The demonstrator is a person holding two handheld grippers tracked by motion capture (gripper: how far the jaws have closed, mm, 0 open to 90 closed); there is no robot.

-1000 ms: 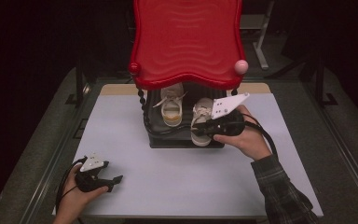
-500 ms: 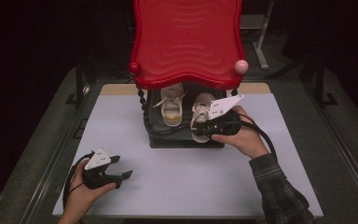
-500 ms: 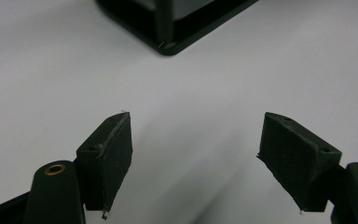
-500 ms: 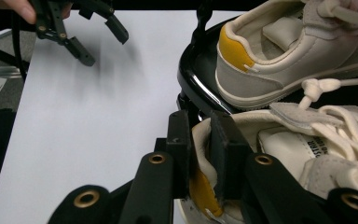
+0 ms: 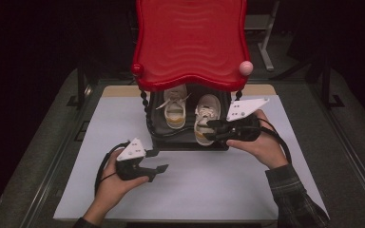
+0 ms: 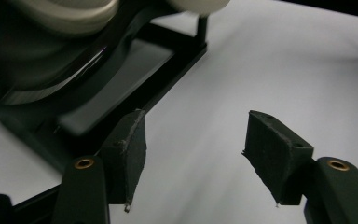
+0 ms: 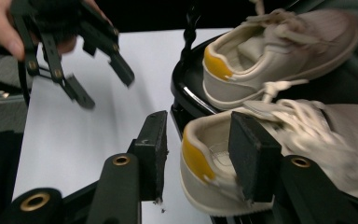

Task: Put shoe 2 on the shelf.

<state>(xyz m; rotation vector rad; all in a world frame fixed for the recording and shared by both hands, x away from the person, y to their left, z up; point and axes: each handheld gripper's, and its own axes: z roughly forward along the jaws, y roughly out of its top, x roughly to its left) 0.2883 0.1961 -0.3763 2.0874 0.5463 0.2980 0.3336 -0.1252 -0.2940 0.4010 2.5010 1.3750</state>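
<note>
The left gripper [image 5: 153, 160] had advanced toward the black metal rack [image 5: 188, 142], fingers released. The right gripper's [image 7: 196, 154] spread fingers straddled the yellow-tabbed heel of the cream lace-up sneaker [image 7: 279, 144] on that rack, likely ready to grasp it.

So the black two-tier rack [image 5: 188, 142] with the red wavy plastic top [image 5: 190, 42] sits at 12 o'clock on the white table mat [image 5: 209, 185], and the two beige sneakers with yellow heel patches are side by side on its lower shelf, heels toward the person: one sneaker [image 5: 175, 110] at 11 and the other sneaker [image 5: 206, 118] just right of it. The right gripper [image 5: 211, 130] is at about 1 o'clock, right at the heel of that second sneaker, one jaw inside the shoe opening and one outside the heel. The left gripper [image 5: 158, 160] is down at 7 o'clock over bare mat, just in front of the rack's near left corner and well apart from the shoes.
</note>
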